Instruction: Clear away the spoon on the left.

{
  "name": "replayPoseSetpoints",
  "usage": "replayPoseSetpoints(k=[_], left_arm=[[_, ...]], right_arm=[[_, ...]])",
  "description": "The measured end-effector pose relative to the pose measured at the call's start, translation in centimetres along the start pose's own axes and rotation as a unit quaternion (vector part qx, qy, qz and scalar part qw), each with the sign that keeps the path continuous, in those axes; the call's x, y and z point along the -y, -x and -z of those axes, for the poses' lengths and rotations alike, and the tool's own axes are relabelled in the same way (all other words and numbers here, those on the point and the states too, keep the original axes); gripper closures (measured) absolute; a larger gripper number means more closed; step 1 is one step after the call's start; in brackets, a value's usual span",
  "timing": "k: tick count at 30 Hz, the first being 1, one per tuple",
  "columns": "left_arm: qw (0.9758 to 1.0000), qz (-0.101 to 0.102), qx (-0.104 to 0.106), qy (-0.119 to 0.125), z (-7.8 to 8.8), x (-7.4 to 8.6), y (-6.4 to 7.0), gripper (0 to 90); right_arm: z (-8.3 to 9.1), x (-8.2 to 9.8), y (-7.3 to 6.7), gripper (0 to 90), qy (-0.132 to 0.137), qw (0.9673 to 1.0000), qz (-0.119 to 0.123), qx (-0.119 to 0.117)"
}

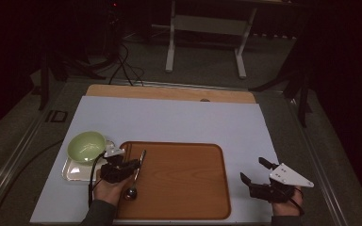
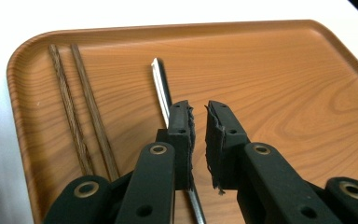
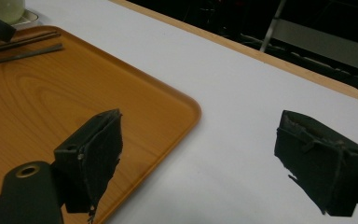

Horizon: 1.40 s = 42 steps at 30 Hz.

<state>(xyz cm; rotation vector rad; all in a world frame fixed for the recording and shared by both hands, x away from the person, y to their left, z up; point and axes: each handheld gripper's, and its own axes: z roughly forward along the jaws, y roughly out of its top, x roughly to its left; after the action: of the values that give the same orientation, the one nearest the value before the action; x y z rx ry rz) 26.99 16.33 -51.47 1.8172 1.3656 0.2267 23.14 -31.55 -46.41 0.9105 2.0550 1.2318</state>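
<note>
A metal spoon lies lengthwise near the left side of the wooden tray. My left gripper hovers low over its handle. In the left gripper view the jaws stand a narrow gap apart with nothing between them, and the spoon handle runs under the left jaw. Two dark chopsticks lie along the tray's left rim. My right gripper is wide open over the white table just right of the tray, its jaws empty.
A pale green bowl sits on a small light tray just left of the wooden tray. The white table top stretches behind. A table frame and cables stand on the floor beyond.
</note>
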Motion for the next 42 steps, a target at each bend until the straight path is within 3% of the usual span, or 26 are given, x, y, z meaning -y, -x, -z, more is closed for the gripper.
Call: replayPoseSetpoints(k=[8, 21, 26, 31, 42], left_arm=[[0.9999, -0.007, -0.009, -0.003, -0.1, 0.0, 0.1, 77.8], [0.9994, -0.014, -0.030, 0.005, 0.5, -0.3, 0.1, 64.3], [0.9987, -0.028, -0.037, 0.020, 1.3, -0.8, 0.2, 59.8], [0.9981, -0.028, -0.043, 0.036, 2.0, -1.1, 0.0, 56.3], [0.9939, -0.038, -0.072, 0.074, 3.8, -1.7, -0.4, 48.5]], right_arm=[[0.0, 0.0, 0.0, 14.5, 0.000, 1.0000, 0.000, 0.000], [0.1, 0.0, 0.0, 14.5, 0.001, 1.0000, 0.002, 0.000], [0.1, 0.0, -0.1, 14.5, 0.000, 1.0000, 0.004, 0.000], [0.0, 0.0, -0.1, 14.5, -0.001, 1.0000, 0.006, 0.000], [-0.1, -0.1, -0.1, 14.5, -0.003, 0.9999, 0.010, -0.001]])
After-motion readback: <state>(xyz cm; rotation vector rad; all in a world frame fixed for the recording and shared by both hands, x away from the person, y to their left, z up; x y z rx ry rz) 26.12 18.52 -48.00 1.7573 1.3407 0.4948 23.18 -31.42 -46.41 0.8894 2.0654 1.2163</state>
